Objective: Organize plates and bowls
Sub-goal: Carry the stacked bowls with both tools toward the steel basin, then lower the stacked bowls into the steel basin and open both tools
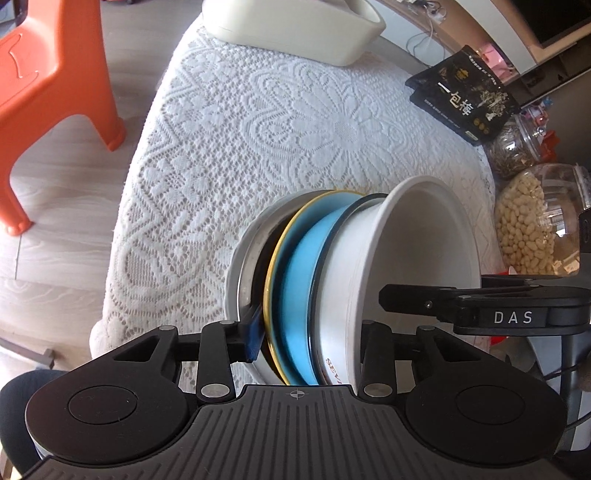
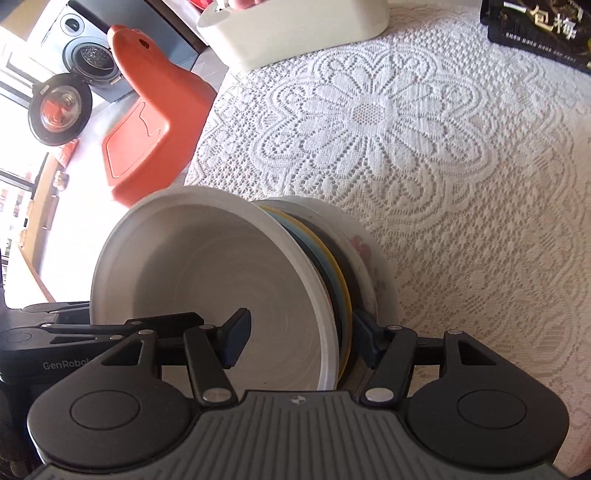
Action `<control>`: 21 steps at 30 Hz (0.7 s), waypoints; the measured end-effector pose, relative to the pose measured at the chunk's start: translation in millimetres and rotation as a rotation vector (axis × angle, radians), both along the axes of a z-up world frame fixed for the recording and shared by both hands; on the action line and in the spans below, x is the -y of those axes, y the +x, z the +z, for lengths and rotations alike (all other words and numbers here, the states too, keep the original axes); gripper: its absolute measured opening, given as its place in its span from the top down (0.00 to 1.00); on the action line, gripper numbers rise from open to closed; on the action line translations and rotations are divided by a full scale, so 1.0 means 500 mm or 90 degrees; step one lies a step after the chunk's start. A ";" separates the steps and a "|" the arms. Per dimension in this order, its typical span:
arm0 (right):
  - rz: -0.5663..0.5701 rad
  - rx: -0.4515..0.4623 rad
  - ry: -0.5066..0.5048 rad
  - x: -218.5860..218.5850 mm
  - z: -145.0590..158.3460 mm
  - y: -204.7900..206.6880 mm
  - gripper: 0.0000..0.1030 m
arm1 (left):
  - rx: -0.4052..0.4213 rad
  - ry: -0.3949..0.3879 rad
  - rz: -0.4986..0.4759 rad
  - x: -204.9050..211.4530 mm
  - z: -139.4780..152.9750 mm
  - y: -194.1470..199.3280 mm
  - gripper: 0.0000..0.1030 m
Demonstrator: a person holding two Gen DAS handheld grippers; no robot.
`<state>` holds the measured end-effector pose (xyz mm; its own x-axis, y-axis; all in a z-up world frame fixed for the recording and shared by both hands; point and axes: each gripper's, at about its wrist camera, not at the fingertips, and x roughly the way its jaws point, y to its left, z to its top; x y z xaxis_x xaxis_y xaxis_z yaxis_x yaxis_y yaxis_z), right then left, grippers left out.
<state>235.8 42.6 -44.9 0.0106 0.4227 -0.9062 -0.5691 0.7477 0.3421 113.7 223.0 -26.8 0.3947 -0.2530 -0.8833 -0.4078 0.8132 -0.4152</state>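
A stack of dishes rests on the lace-covered table (image 1: pixel 207 155): a white bowl (image 1: pixel 406 240) on top, a blue bowl (image 1: pixel 299 277) and a yellow-rimmed plate (image 1: pixel 275 266) under it, then a dark plate and a white plate (image 1: pixel 236 266) at the base. My left gripper (image 1: pixel 312 338) is shut on the stack, one blue pad under the plates, the other finger inside the white bowl. My right gripper (image 2: pixel 301 339) clamps the same stack from the opposite side, one pad in the white bowl (image 2: pixel 203 266), the other under the flowered bottom plate (image 2: pixel 369 254). Its finger also shows in the left wrist view.
A cream container (image 1: pixel 295 33) stands at the table's far edge. A black snack packet (image 1: pixel 465 96) and two glass jars (image 1: pixel 532 229) sit to the right. An orange plastic stool (image 1: pixel 55 74) stands on the wood floor beside the table. A washing machine (image 2: pixel 85 51) is farther off.
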 end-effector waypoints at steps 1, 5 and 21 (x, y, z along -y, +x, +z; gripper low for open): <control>0.001 0.014 0.001 0.000 0.008 -0.003 0.41 | 0.001 0.002 -0.001 0.000 0.003 -0.001 0.61; 0.017 0.059 0.029 -0.003 0.056 -0.015 0.41 | 0.005 0.024 0.000 0.003 0.019 -0.007 0.60; 0.033 0.075 0.009 -0.011 0.048 -0.045 0.41 | 0.035 0.024 0.024 -0.019 0.062 -0.029 0.76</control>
